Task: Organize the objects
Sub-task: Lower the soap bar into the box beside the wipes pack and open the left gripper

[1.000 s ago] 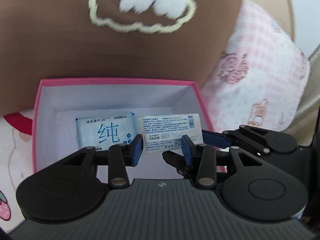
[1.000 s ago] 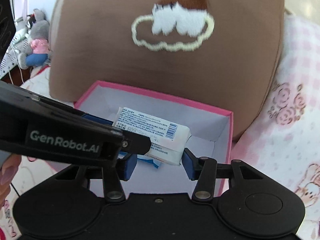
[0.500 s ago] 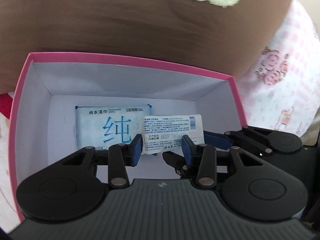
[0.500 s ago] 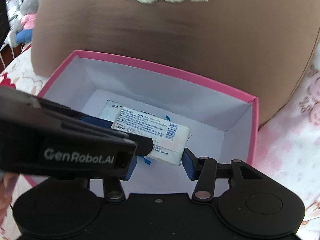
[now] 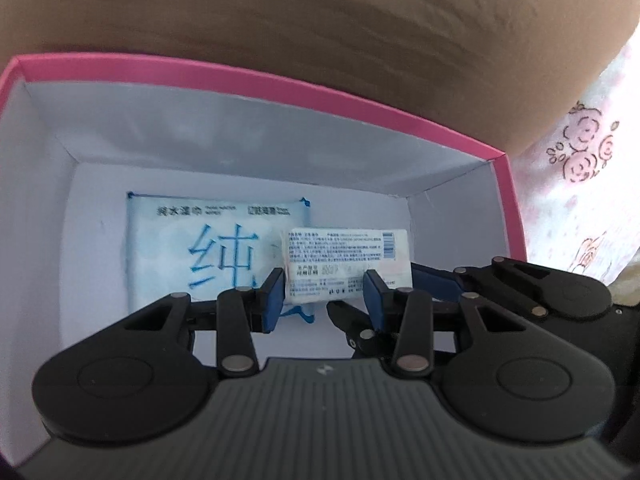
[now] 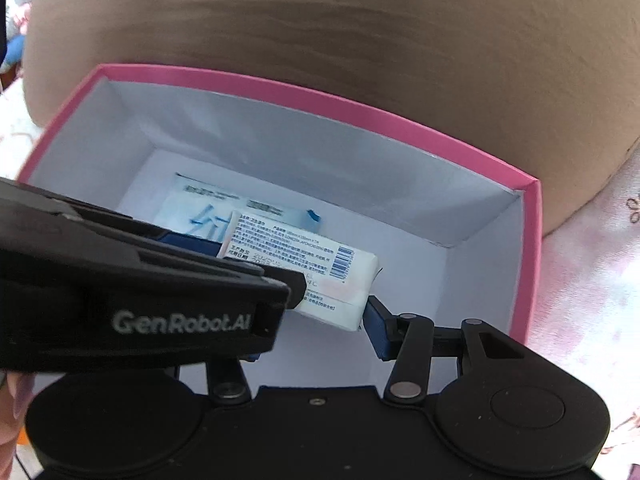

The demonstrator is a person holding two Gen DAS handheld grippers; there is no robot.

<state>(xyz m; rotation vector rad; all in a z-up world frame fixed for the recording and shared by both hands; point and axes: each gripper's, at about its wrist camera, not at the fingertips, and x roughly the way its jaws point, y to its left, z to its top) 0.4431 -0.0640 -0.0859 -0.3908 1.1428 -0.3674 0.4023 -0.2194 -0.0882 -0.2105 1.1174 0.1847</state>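
A small white tissue pack (image 5: 344, 248) with printed text and a barcode hangs just above the floor of a pink box (image 5: 280, 80) with a white inside. My left gripper (image 5: 324, 300) is shut on the pack's near end, blue pads on both sides. In the right wrist view the same pack (image 6: 304, 256) sits between my right gripper's (image 6: 316, 332) pads; its right pad presses the pack's end, and the left gripper's body (image 6: 140, 280) hides its left pad. A pale blue wet-wipe pack (image 5: 192, 248) lies flat on the box floor, partly under the white pack.
A big brown cushion (image 5: 320, 20) with cream cloud stitching stands right behind the box's far wall (image 6: 320, 92). Pink patterned bedding (image 5: 580, 200) lies to the right of the box. A fingertip (image 6: 16, 392) shows at the left edge of the right wrist view.
Both grippers have come down and forward into the box with the white pack held between them. The box now fills both views and the pack overlaps the wet-wipe pack.
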